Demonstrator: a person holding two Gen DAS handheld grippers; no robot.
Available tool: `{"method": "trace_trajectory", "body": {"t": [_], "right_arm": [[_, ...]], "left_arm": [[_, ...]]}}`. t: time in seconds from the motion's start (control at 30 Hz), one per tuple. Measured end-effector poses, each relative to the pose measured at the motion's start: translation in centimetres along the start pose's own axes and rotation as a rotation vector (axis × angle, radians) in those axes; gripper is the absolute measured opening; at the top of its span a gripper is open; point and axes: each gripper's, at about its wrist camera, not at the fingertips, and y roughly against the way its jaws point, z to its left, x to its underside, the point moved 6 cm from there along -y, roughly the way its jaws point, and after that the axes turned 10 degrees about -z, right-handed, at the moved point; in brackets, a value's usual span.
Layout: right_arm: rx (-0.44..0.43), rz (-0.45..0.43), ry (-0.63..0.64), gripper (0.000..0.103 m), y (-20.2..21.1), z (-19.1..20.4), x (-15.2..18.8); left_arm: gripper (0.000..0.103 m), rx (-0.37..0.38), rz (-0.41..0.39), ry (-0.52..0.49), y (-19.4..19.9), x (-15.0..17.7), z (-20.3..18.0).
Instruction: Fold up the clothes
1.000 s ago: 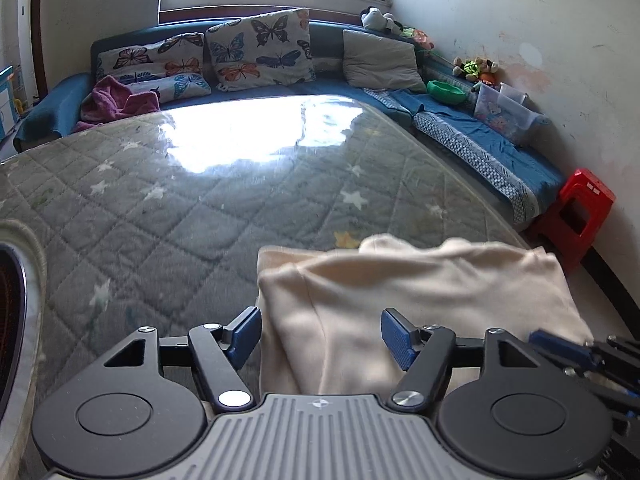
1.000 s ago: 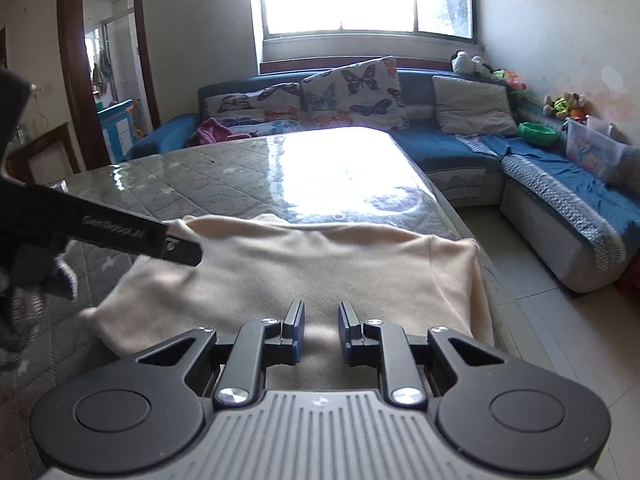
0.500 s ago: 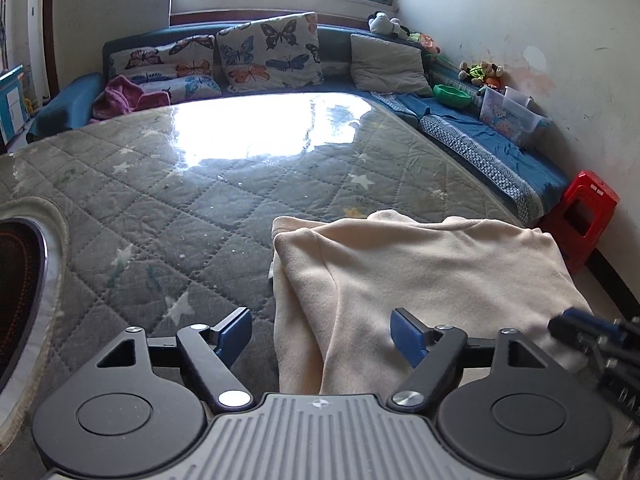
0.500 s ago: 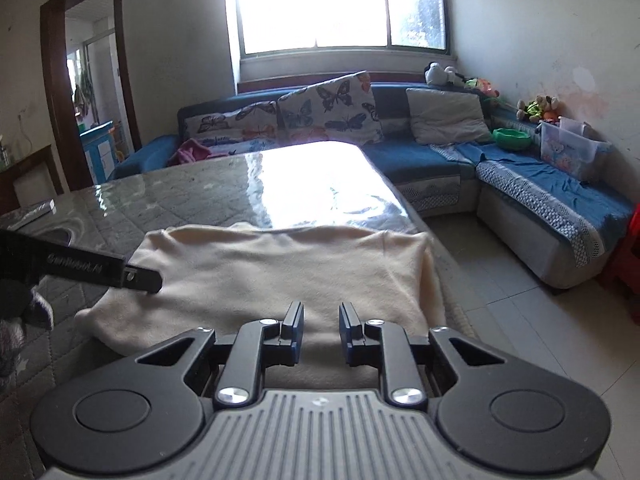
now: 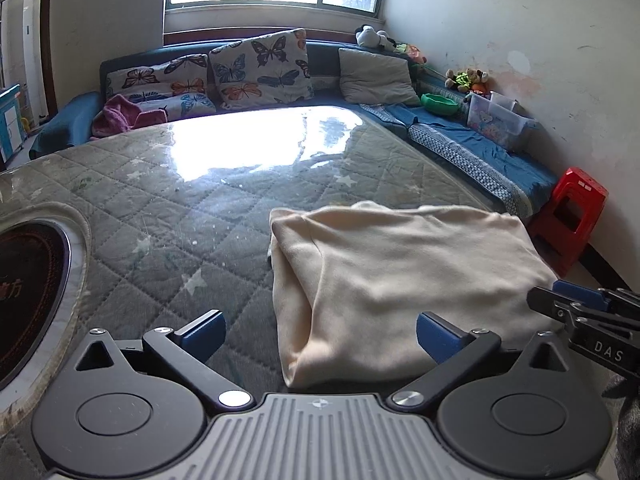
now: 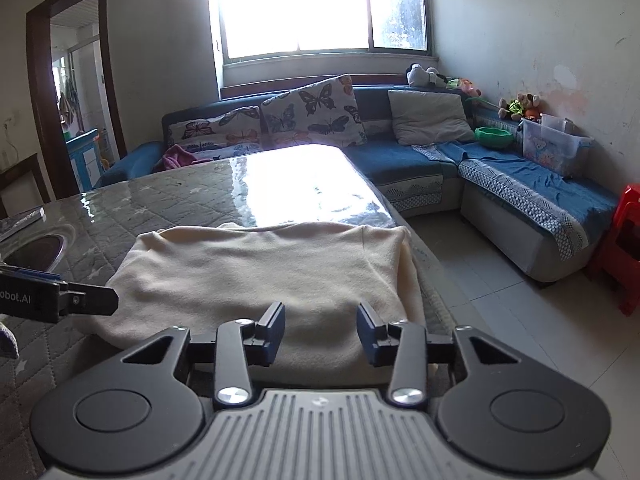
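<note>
Lying straight ahead of both tongs on the quilted surface [image 5: 168, 216], a cream garment [image 5: 400, 276], folded, long axis running crosswise from left tongs [image 5: 320, 332] to right tongs [image 6: 321, 330]; left pair gaping over its near left corner, right pair over the near right hem, both opening, gripping nothing

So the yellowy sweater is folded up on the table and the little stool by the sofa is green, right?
Not quite: the stool is red, as the left wrist view shows. The rest holds: the cream sweater lies folded on the quilted table, and the stool stands by the sofa.
</note>
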Motion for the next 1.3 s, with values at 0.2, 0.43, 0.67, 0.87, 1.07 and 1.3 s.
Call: {"method": "trace_trajectory", "body": {"t": [0.2, 0.43, 0.67, 0.87, 1.07, 1.3], "right_arm": [[-0.004, 0.013, 0.010, 0.047, 1.0, 0.9, 0.7], [0.006, 0.011, 0.017, 0.063, 2.3, 1.9, 0.9], [0.022, 0.012, 0.008, 0.070, 3.5, 2.4, 1.4], [0.026, 0.019, -0.013, 0.072, 4.1, 2.6, 2.0], [0.023, 0.018, -0.016, 0.073, 4.8, 2.6, 2.4], [0.020, 0.020, -0.021, 0.080, 5.3, 2.7, 2.8]], "left_arm": [[0.103, -0.006, 0.012, -0.002, 1.0, 1.5, 0.3], [0.103, -0.002, 0.012, -0.018, 2.3, 2.8, 0.6], [0.103, 0.001, 0.017, -0.015, 3.5, 3.9, 0.6], [0.103, 0.006, 0.026, -0.017, 4.1, 4.6, 0.5], [0.103, 0.008, 0.030, -0.033, 4.5, 5.2, -0.1], [0.103, 0.014, 0.037, -0.056, 4.8, 5.9, -0.7]]}}
